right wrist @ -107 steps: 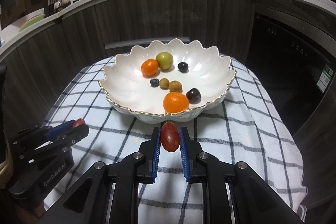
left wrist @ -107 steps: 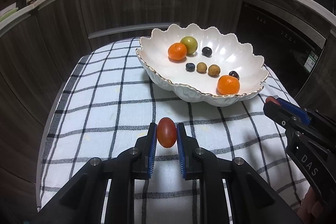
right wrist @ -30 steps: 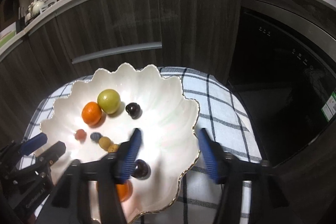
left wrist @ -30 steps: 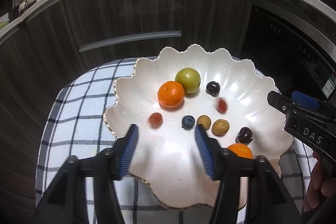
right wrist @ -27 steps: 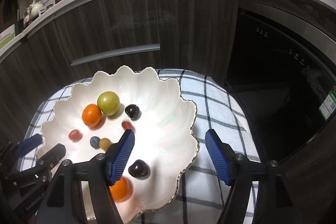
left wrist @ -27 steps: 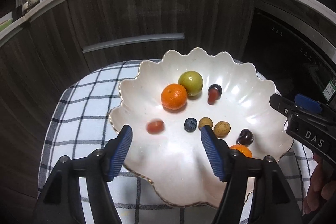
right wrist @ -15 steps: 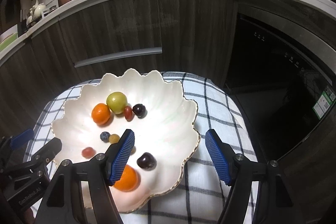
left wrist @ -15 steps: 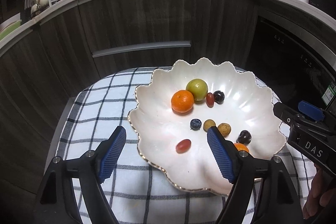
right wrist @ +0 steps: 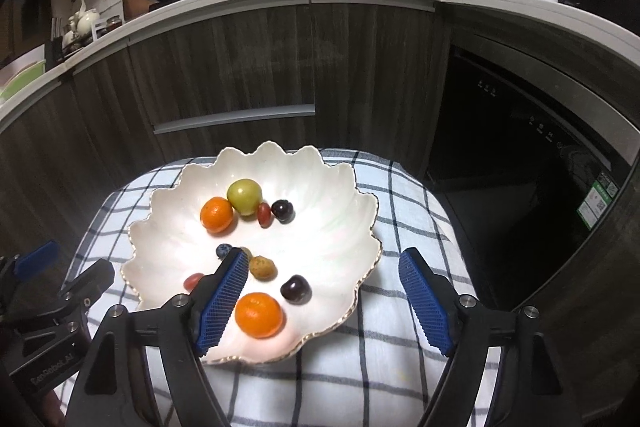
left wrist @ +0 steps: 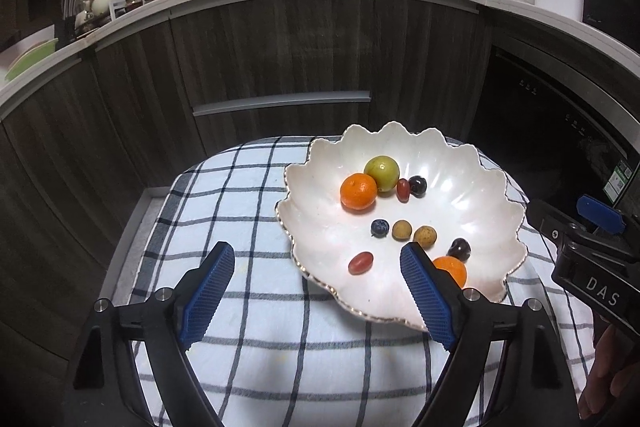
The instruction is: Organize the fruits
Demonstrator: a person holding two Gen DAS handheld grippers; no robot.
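Checked cloth point(left wrist: 256, 235) covers a small worktop below dark cabinets, carrying a scalloped white bowl point(left wrist: 480, 187) on its right half; bare cloth lies open at left. Fruits point(left wrist: 358, 191) sit inside the bowl. Left gripper point(left wrist: 316, 283) and right gripper point(right wrist: 322, 287) hover with fingers opening wide, nothing between them. Right gripper's left finger point(right wrist: 222, 297) hides part of one small fruit.

Left gripper point(left wrist: 316, 291): black frame, blue ribbed pads, silver screws at pivots. Right gripper point(right wrist: 320, 297): same build; white "DAS" lettering on side. Jaws of both opening, nothing between.
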